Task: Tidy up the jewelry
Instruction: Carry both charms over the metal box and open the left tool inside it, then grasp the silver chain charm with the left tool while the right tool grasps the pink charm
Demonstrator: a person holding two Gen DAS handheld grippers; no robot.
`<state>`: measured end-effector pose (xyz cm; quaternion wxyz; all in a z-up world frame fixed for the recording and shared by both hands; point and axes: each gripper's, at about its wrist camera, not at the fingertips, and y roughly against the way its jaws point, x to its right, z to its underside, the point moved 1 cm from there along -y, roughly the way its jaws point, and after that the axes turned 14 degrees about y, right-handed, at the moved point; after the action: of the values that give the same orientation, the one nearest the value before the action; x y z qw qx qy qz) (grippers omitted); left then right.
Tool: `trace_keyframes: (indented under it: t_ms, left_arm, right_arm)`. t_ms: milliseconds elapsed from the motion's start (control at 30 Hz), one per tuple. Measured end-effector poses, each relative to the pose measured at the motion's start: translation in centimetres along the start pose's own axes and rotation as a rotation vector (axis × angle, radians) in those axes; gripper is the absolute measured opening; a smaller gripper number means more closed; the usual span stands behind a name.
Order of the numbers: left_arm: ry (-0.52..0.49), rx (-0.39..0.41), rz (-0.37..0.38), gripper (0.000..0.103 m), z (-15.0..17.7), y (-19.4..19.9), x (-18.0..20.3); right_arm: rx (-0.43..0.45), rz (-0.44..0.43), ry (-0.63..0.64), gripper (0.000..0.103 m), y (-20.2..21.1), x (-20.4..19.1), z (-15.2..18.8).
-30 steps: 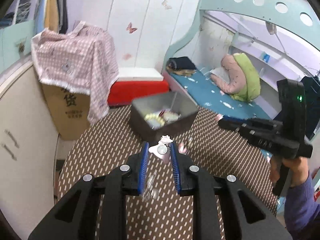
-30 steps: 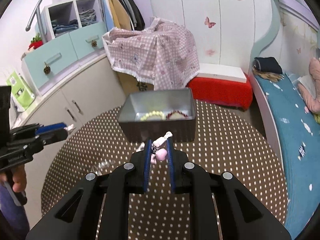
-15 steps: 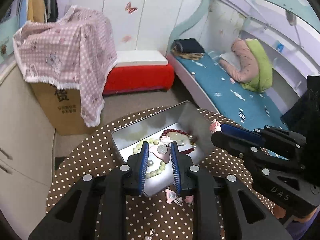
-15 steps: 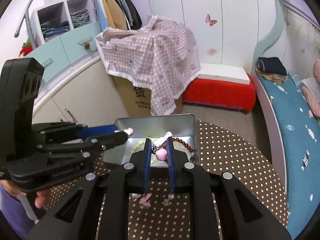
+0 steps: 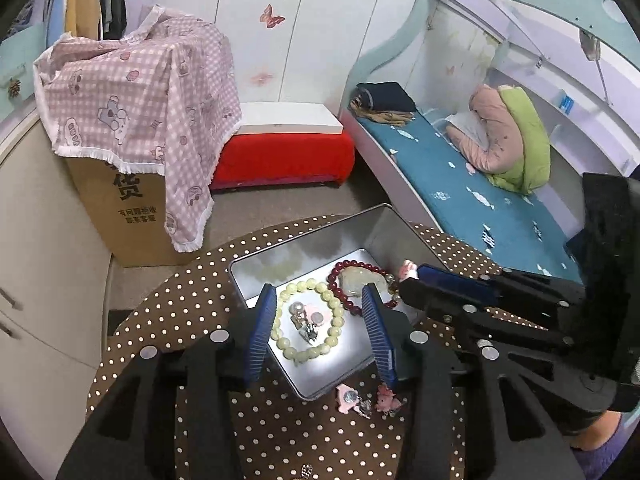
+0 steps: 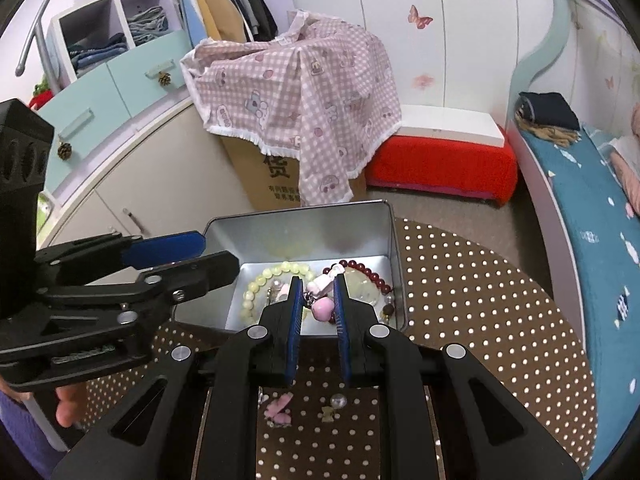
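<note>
A silver tin [image 5: 400,240] sits on the brown dotted table, holding a pale green bead bracelet [image 5: 340,318] and a dark red bead bracelet [image 5: 352,306]. My left gripper [image 5: 318,294] hovers over the tin with its jaws opening and nothing pressed between the pads. A pink and silver charm [image 5: 308,322] lies inside the pale green bracelet below it. My right gripper [image 6: 318,284] is shut on a pink charm [image 6: 322,307] above the tin [image 6: 300,236]. The left gripper [image 6: 216,254] reaches in beside it from the left.
Loose pink charms [image 5: 346,398] lie on the table just in front of the tin, along with a pink butterfly [image 6: 280,408] and a pearl [image 6: 338,401]. Beyond the table stand a cloth-draped cardboard box [image 6: 276,176], a red bench [image 6: 440,164] and a bed [image 5: 460,184].
Both grippers have moved forward from short of the tin to above it. The left jaws have spread apart and its charm now lies in the tin. The right still holds its charm.
</note>
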<state>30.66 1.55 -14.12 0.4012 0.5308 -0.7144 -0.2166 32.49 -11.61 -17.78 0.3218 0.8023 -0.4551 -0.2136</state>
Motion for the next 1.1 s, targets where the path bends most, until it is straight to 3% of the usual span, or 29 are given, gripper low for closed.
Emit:
trace_keyframes:
  t_ms: [333,367,433,633,900,1100]
  left_arm:
    - [0.027,0.038,0.017,0.043,1.1,3.2,-0.9]
    - [0.028,0.045,0.016,0.044,1.4,3.9,-1.1]
    - [0.028,0.064,0.006,0.056,2.1,5.0,-1.5]
    - [0.014,0.087,-0.055,0.057,5.7,7.2,-3.2]
    - [0.019,-0.002,-0.081,0.057,10.7,5.9,-4.7]
    - [0.025,-0.03,-0.099,0.057,12.4,4.6,-4.8]
  right_arm:
    - [0.033,0.009,-0.015,0.019,2.9,0.0,0.5]
    - [0.04,0.012,-0.013,0.021,3.4,-0.1,0.6]
    - [0.058,0.033,-0.009,0.044,4.9,-0.3,1.0]
    - [0.073,0.048,0.005,0.044,7.3,-1.4,3.1]
    - [0.025,0.05,-0.018,0.044,7.1,-2.4,6.9]
    - [-0.013,0.036,-0.043,0.044,5.9,-2.7,9.3]
